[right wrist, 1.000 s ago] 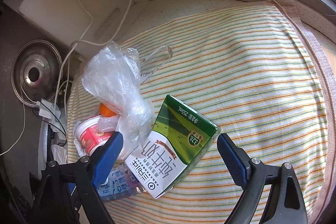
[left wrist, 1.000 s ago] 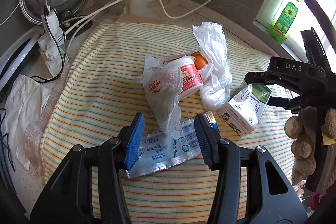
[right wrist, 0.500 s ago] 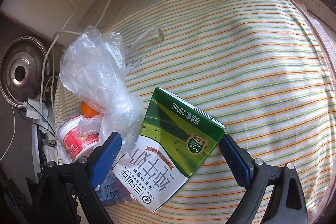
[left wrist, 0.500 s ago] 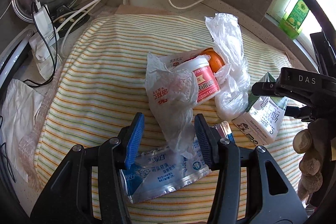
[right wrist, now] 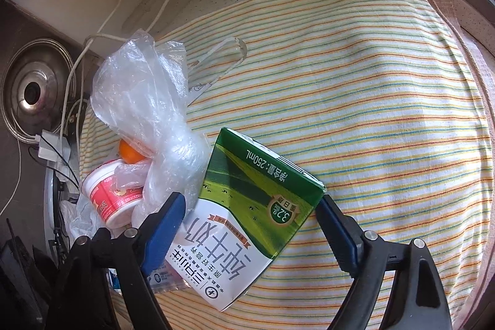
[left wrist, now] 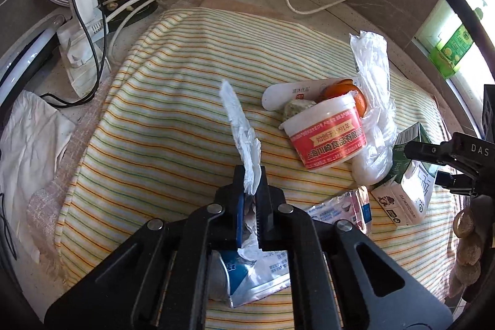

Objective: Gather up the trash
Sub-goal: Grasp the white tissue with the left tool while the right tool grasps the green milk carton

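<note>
Left wrist view: left gripper (left wrist: 251, 200) pinches one plastic bag (left wrist: 244, 141); right gripper (right wrist: 250, 225), fingers wide, straddles one milk carton (right wrist: 247, 215).

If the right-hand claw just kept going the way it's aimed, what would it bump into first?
Most likely the milk carton: it lies right between the open right gripper fingers, on the striped cloth. Depth is hard to judge, but nothing else seems to sit in that line.

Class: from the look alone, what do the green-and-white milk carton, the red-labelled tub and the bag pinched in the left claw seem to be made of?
Milk carton: probably coated paperboard; sharp folded edges, printed faces with a slight sheen.
Red-labelled tub: likely rigid white plastic; smooth moulded rim, glossy label.
Bag in the left claw: thin whitish plastic film; crumpled, slightly translucent.
</note>
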Demonstrator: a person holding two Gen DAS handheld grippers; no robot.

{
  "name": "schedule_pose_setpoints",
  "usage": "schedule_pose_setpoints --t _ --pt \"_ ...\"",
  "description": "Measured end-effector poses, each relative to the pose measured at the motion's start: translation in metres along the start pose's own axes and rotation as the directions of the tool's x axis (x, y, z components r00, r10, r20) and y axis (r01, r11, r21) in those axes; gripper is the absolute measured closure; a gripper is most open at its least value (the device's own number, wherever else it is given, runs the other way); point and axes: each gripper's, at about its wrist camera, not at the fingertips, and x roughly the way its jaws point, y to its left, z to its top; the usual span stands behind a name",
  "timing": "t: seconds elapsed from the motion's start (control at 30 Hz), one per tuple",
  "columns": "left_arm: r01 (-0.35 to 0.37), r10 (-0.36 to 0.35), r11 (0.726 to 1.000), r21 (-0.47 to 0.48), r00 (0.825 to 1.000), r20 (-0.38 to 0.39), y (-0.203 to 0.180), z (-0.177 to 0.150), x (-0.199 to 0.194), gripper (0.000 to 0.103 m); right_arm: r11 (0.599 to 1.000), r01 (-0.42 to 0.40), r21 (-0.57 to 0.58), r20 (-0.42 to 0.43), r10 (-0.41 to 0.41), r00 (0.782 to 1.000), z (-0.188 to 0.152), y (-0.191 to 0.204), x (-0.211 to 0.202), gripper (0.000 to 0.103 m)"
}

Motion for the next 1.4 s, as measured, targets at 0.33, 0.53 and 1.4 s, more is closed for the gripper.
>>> schedule_pose_setpoints --t 0.33,0.53,1.4 --pt "0.009 -0.009 1.000 -0.006 0.998 0.057 0.010 -0.003 -0.028 0.101 0.993 -0.114 -0.013 0.013 0.115 0.993 -0.005 -0.008 -0.018 0.037" --pt "0.018 -0.019 1.000 0.014 0.996 0.086 0.009 -0.013 -0.049 0.101 0.990 -0.136 -0.041 0.061 0.138 0.989 -0.014 -0.004 -0.033 0.041" --pt "0.034 -0.043 0.997 0.068 0.991 0.128 0.030 -0.096 -0.130 0.101 0.955 -0.166 -0.244 0.135 0.203 0.970 -0.118 0.033 -0.101 0.041"
